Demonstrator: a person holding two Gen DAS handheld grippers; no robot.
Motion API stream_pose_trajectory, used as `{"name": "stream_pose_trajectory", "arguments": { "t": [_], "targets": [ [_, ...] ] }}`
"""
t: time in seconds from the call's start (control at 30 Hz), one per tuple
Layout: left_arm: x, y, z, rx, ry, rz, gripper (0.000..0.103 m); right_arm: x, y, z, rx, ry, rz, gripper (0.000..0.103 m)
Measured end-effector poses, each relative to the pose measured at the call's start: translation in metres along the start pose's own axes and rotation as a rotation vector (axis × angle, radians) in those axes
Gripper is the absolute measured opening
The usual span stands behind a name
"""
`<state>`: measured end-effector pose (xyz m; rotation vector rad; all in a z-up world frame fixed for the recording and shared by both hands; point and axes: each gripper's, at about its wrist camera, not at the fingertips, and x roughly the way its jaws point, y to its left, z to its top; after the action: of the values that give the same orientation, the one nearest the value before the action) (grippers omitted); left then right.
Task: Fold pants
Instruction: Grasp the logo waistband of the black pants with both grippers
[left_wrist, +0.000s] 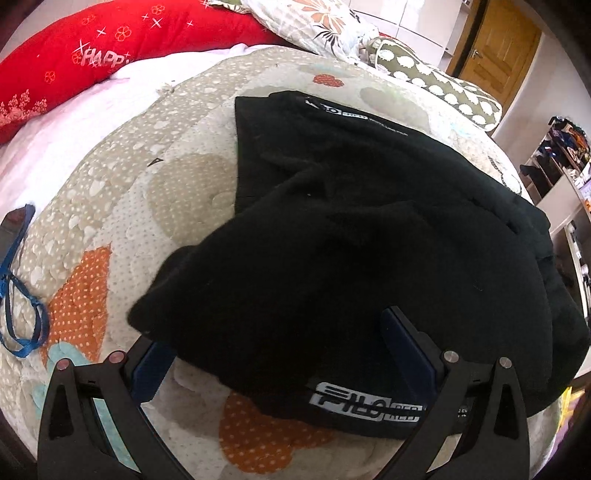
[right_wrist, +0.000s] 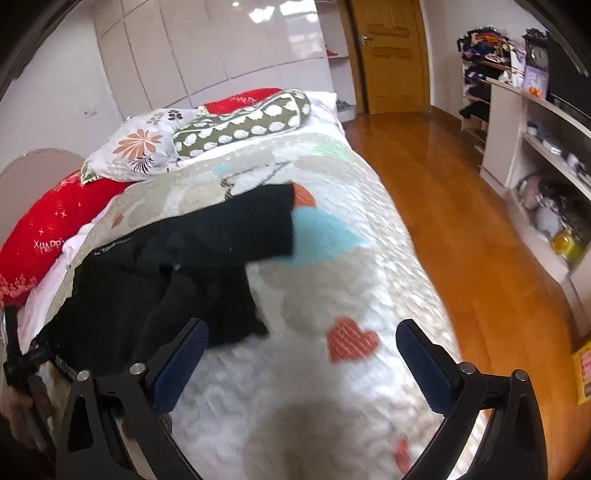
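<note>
Lying rumpled on the bed (right_wrist: 332, 280), the black pants (left_wrist: 351, 251) show a silver logo. Left claw (left_wrist: 280, 354) gapes around their near edge; right claw (right_wrist: 301, 354) gapes beside them.

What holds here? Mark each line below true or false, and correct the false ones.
1. The black pants lie rumpled on the patterned quilt. True.
2. The right gripper has the pants clamped between its fingers. False: its fingers stand wide open over bare quilt, with the pants off to their left.
3. A red pillow lies at the far end of the bed. True.
4. The wooden door stands wide open. False: it is shut.
5. The left gripper has pants fabric between its open fingers. True.
</note>
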<state>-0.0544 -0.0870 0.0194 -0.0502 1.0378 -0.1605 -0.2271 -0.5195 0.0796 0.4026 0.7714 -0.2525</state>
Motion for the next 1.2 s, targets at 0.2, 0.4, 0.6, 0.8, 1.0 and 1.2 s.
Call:
{"name": "stream_pose_trajectory", "arguments": {
  "t": [0.2,0.4,0.6,0.8,1.0,1.2],
  "targets": [
    [0.003,0.001,0.002,0.006,0.013,-0.008,0.103,0.068,0.028,0.001,-0.023,0.121,0.081,0.077],
    [0.006,-0.002,0.002,0.008,0.002,0.01,0.103,0.074,0.059,-0.019,-0.171,0.096,0.06,0.026],
    [0.005,0.004,0.003,-0.001,0.015,-0.026,0.103,0.017,0.029,-0.013,-0.098,-0.004,0.042,0.01],
    [0.004,0.009,0.005,-0.028,0.013,-0.056,0.103,-0.012,-0.031,-0.039,0.007,0.038,-0.07,0.01],
    [0.004,0.018,0.007,-0.089,0.009,-0.108,0.103,0.007,-0.026,-0.057,0.0,0.085,-0.091,0.011],
    [-0.001,0.021,0.008,-0.11,0.012,-0.178,0.024,0.002,-0.029,-0.049,0.013,0.07,-0.068,0.012]
  ]
}}
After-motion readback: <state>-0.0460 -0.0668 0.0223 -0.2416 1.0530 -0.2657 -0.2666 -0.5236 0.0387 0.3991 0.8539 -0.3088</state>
